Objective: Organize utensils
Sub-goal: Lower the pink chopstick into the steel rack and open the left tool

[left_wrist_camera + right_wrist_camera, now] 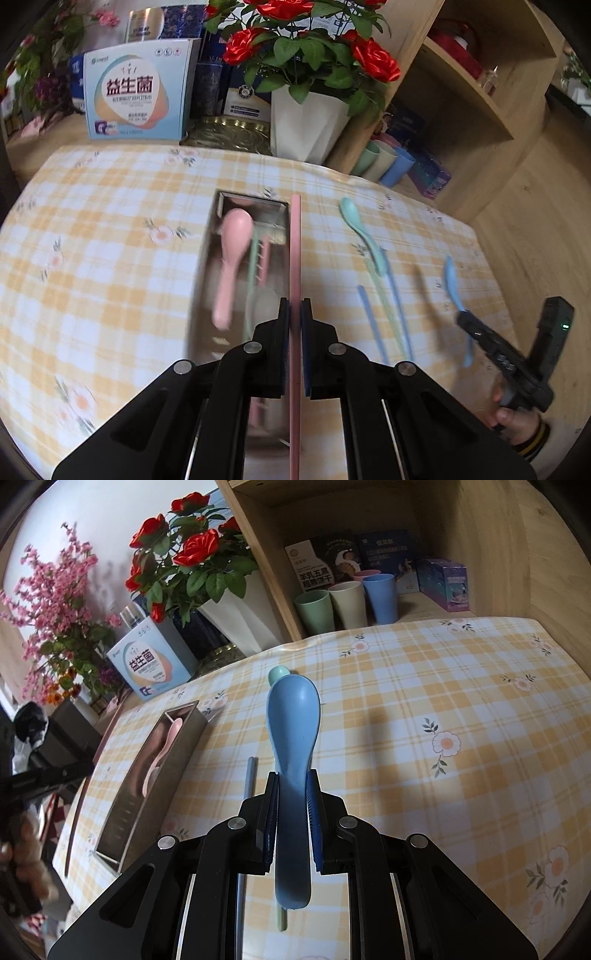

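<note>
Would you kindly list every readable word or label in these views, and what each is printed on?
"益生菌": pale blue box beside the rose pot.
"羊乳五黑" with a blurred line beneath: packet on the shelf behind the cups.
Other boxes' print: too small or blurred to read.

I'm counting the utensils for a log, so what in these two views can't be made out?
- Left wrist view: the near end of the metal box is hidden behind the left gripper; its contents there are blurred.
- Left wrist view: the pink chopstick runs off the bottom edge.
- Right wrist view: the green spoon shows only its tip past the blue spoon held by the right gripper.
</note>
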